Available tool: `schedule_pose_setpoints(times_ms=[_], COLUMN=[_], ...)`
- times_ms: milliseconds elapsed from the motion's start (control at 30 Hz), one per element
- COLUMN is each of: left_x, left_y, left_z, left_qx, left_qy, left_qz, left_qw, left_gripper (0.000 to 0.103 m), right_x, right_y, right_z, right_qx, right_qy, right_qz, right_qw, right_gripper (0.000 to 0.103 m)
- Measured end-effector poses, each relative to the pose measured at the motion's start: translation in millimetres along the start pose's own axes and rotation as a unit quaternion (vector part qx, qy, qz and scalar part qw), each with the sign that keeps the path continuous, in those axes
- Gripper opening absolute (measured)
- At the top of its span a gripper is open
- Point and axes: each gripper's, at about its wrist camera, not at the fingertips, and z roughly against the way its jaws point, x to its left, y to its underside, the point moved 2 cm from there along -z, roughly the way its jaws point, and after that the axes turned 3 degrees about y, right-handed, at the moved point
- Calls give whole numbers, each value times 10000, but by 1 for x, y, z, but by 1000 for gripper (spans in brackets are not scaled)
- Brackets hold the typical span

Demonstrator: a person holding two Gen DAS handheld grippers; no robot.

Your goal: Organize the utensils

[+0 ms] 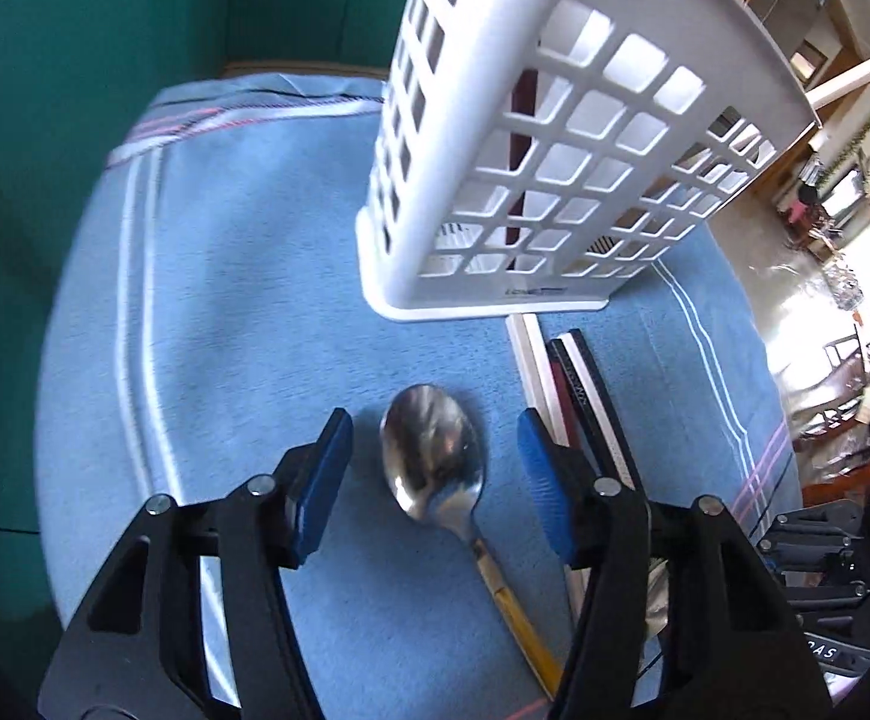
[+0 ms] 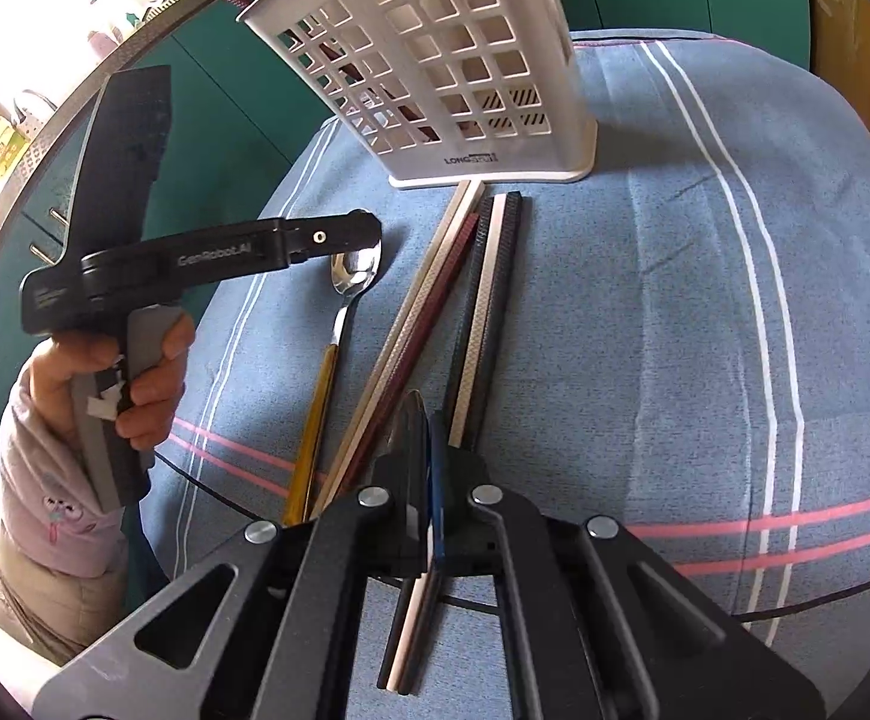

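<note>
A blue cloth [image 2: 645,312] with white and pink stripes covers a rounded table. Green cabinet fronts [image 1: 105,90] stand behind it, and bright windows light the room's far side.

A white plastic basket [image 1: 531,168] with a square-grid wall stands upright near the cloth's far edge, and a dark red stick shows through its holes. Just in front of its base lie several long, straight, square-edged chopsticks [image 2: 483,300] in white, dark red and black, side by side and nearly touching, their far tips at the basket's foot. To their left lies a spoon [image 1: 435,456] with a shiny steel bowl facing up and a yellow handle.

The left gripper [image 1: 435,468] hangs spread over the spoon, its blue ribbed pads on either side of the bowl and clear of it. A hand [image 2: 141,372] in a pink sleeve grasps its grip.

The right gripper [image 2: 429,450] is pressed together over the near part of the black and white chopsticks; whether it pinches one of them I cannot tell.

Bare cloth lies open to the right of the chopsticks, out to the table's curved edge, and to the left of the spoon.
</note>
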Motion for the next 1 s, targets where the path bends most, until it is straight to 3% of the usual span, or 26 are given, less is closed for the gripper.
schedule_pose_setpoints(times_ms=[100,167,300,500,700,833,1000], left_x=[3,9,12,14,-1,-22,-44], left_y=[-3,-3,1,4,14,24,29], left_z=[-5,-4,-1,14,60,95,144], left_qx=[31,94,60,-213,-1117,-1794,-2652], left_qy=[214,334,450,310,-335,-813,-1411], left_qz=[27,166,284,363,182,-32,-279], left_qw=[9998,9993,9986,9986,9930,9804,9534], left_gripper=[36,15,4,2,2,2,2], right_x=[-1,-2,-2,-4,-2,4,14], right_y=[0,1,1,1,-5,-14,-27], right_z=[1,2,1,8,37,64,102], right_qx=[0,0,0,-91,-531,-1002,-1667], right_qy=[-7,-7,-9,46,390,786,1412], right_qz=[-24,-39,-68,-71,-38,89,318], right_qw=[10000,10000,10000,9999,9978,9918,9753], right_gripper=[2,2,2,2,2,2,1])
